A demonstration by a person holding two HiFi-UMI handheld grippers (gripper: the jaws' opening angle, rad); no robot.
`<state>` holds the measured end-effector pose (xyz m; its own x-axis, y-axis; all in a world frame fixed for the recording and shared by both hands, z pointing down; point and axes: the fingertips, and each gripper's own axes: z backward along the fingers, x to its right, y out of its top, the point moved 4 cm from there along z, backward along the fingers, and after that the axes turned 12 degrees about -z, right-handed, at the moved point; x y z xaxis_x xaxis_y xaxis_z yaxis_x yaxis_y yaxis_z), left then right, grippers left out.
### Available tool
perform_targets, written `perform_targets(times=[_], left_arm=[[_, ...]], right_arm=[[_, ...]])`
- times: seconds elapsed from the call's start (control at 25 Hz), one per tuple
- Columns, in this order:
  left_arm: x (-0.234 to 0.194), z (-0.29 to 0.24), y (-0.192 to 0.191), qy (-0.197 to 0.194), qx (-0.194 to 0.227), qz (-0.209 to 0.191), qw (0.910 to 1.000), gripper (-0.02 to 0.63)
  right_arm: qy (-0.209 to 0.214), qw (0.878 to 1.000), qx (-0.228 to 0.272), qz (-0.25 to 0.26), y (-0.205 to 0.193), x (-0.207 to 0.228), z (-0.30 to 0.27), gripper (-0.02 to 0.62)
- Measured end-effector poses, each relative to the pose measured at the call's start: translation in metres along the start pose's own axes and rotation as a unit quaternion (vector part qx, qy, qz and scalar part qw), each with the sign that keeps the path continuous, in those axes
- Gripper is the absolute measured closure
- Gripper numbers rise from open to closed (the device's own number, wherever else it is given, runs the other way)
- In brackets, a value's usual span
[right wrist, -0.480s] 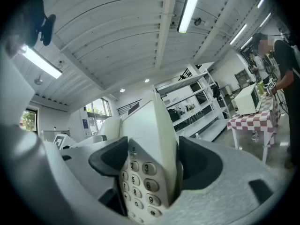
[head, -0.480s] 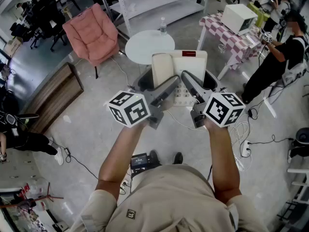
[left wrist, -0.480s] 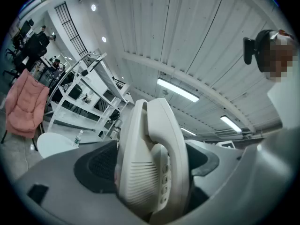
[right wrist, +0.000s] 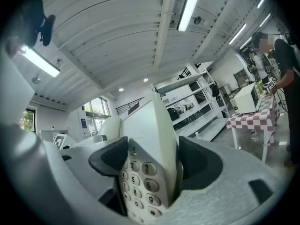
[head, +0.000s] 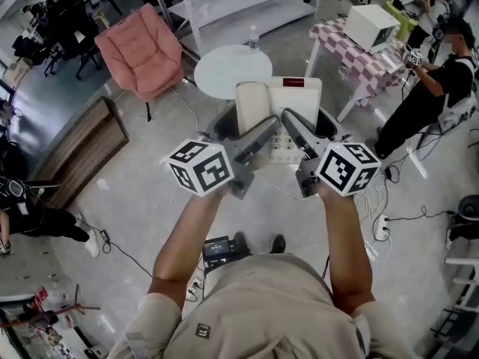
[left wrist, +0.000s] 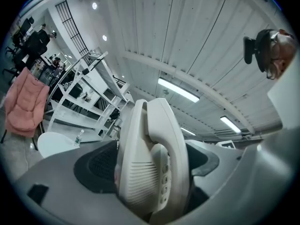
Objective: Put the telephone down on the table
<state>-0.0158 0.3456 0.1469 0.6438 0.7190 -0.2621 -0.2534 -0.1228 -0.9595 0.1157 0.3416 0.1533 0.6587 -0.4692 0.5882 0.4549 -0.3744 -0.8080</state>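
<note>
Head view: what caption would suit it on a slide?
Left tool and right tool hold a cream plastic desk telephone aloft near a round white table.

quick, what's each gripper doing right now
Left hand-held gripper: shut on the cream plastic desk telephone.
Right hand-held gripper: shut on the same telephone.

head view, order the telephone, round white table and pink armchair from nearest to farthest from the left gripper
1. telephone, clamped in the left gripper's jaws.
2. round white table, just beyond it, ahead.
3. pink armchair, farther off at the left.
</note>
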Motion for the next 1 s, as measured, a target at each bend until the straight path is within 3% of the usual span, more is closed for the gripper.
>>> perform_targets(times=[0.64,1.0], left_arm=[[-0.055,0.017,0.010,-0.024,-0.010,0.001,0.9997,0.202],[-0.081,-0.014,0.005,-0.012,-0.012,0.002,0.9998,0.202]], right_arm=[[-0.021,1.000,0.013,-0.008,-0.020,-0.019,-0.049,0.284],[-0.013,1.000,0.006,-0.020,-0.009,0.011,-0.078,0.285]])
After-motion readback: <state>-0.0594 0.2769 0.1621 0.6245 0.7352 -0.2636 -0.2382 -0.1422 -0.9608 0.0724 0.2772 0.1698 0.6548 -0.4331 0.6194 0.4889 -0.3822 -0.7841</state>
